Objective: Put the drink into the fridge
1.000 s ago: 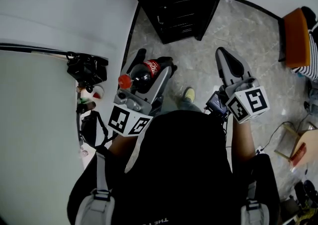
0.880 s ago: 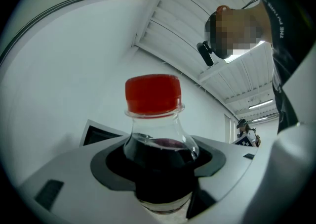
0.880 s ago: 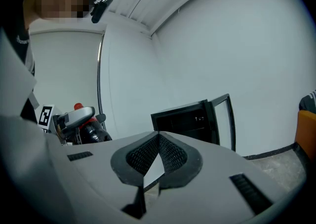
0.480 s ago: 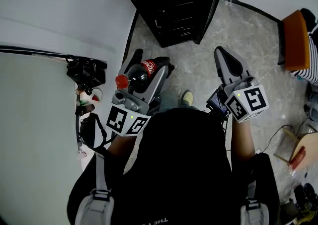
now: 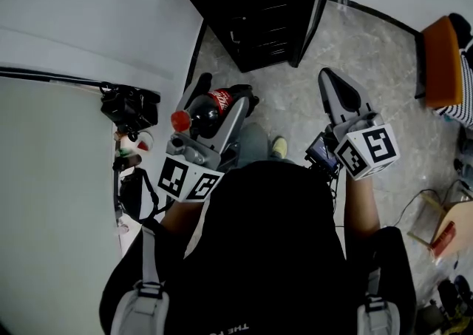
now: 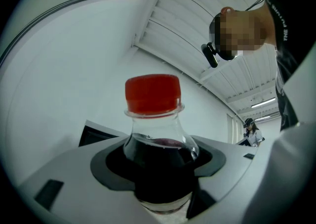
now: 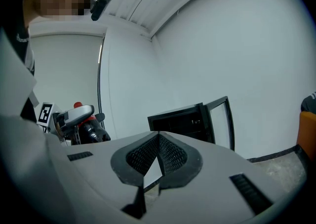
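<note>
A cola bottle point(image 5: 211, 106) with a red cap point(image 5: 180, 120) lies tilted in my left gripper point(image 5: 224, 94), which is shut on its body. In the left gripper view the bottle point(image 6: 157, 155) fills the middle, neck and red cap point(image 6: 152, 93) standing above the jaws. The black fridge point(image 5: 251, 1) stands ahead on the floor, its glass door point(image 5: 316, 2) swung open to the right. My right gripper point(image 5: 330, 82) hangs at the right, jaws shut with nothing in them. The right gripper view shows the open fridge point(image 7: 181, 118) beyond the shut gripper point(image 7: 158, 141).
A white wall and a ledge point(image 5: 52, 75) run along the left, with a black bag point(image 5: 129, 104) and small items by it. An orange seat point(image 5: 441, 56) stands at the far right. Cables and boxes point(image 5: 436, 219) lie on the floor at the right.
The fridge has come slightly nearer in the head view and the person's foot has stepped forward. Both grippers keep their poses, the left still holding the bottle.
</note>
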Demonstrator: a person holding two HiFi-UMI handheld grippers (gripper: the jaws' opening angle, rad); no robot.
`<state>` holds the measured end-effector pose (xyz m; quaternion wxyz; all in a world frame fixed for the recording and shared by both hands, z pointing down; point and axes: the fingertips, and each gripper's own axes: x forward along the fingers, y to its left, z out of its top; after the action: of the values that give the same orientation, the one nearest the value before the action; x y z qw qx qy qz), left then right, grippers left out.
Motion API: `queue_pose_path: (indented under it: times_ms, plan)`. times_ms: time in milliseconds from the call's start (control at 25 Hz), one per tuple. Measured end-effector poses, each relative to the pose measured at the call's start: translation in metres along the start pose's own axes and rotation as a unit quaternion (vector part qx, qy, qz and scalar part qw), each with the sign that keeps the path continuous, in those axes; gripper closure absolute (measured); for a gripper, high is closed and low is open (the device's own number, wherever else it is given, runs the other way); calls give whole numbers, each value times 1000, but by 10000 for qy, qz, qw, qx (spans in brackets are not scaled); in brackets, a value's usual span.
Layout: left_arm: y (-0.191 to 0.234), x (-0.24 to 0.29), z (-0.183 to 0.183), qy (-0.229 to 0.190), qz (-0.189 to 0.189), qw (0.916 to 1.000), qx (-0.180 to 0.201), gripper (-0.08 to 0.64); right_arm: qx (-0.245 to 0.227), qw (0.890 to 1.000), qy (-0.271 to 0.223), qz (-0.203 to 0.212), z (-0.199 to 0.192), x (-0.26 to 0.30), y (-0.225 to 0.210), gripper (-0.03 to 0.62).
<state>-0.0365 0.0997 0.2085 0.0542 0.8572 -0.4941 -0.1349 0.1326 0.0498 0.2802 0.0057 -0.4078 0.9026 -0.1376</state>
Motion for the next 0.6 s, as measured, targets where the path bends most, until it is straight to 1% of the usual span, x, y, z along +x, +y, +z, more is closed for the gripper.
queue_pose_path:
  times_ms: [360, 600]
  plan:
    - [-13, 3, 5, -8, -96, 10000, -6, 245, 21, 9999, -113, -34, 2, -10, -6, 581]
    - [-20, 1, 8, 9, -62, 10000, -72, 245, 19, 9999, -105, 16, 5, -16, -4, 581]
